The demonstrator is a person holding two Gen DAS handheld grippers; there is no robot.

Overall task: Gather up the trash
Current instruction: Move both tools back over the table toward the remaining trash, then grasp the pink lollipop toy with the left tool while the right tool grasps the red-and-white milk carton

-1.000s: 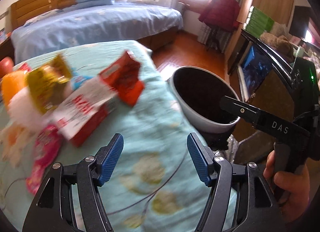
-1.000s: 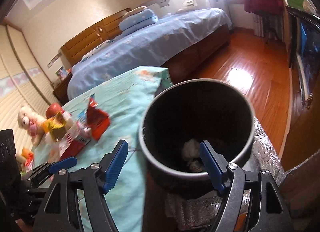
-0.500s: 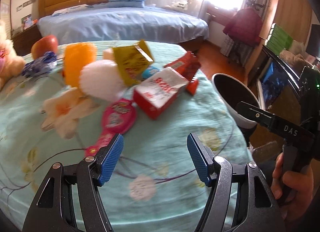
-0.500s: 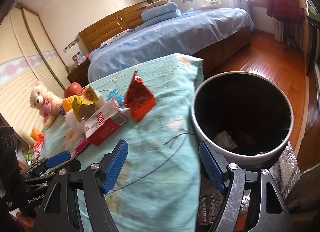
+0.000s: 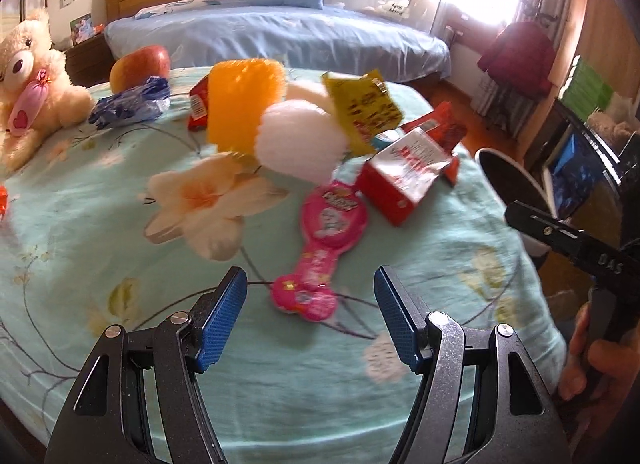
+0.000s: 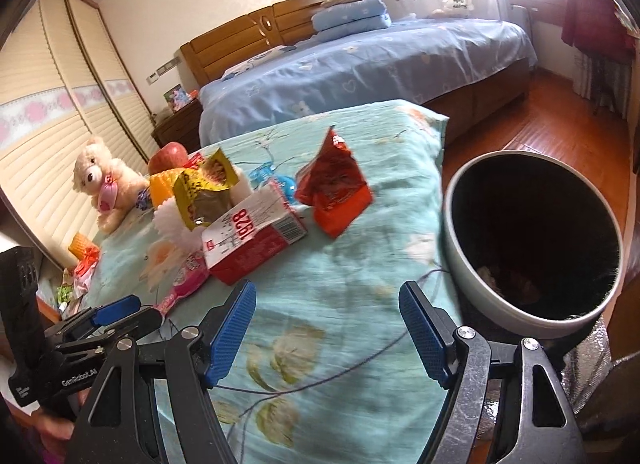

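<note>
left gripper (image 5: 310, 314) w/ its 2 blue-padded jaws spread wide, nothing pinched; it hung over the pale green flowered quilt (image 5: 440, 272), the pink paddle-shaped candy pack (image 5: 320, 248) lying just ahead, its lower end between the pads but untouched. right gripper (image 6: 328, 338) also spread, empty, above bare quilt near the quilt's right edge.

trash sat in a loose pile mid-quilt: red & white carton printed "1928" (image 6: 250, 240), torn red foil wrapper (image 6: 332, 192) standing up just right of it, yellow-green crumpled snack bag (image 6: 202, 188) behind the carton, small blue wrapper (image 6: 272, 178) between them. in left view a white fluffy ball (image 5: 298, 144) and an orange foam block (image 5: 242, 104) were packed against the pile; a blue crinkled wrapper (image 5: 128, 106) lay apart, nearer the red apple (image 5: 140, 66) and the cream teddy bear w/ pink bow (image 5: 30, 80) at the quilt's left.

round grey bin w/ dark inside (image 6: 532, 240) stood just off the quilt's right side, some scraps already at its bottom. a hand (image 5: 588, 360) held the right gripper's handle at the left view's right edge. blue-sheeted bed w/ wooden headboard (image 6: 360, 64) behind.
</note>
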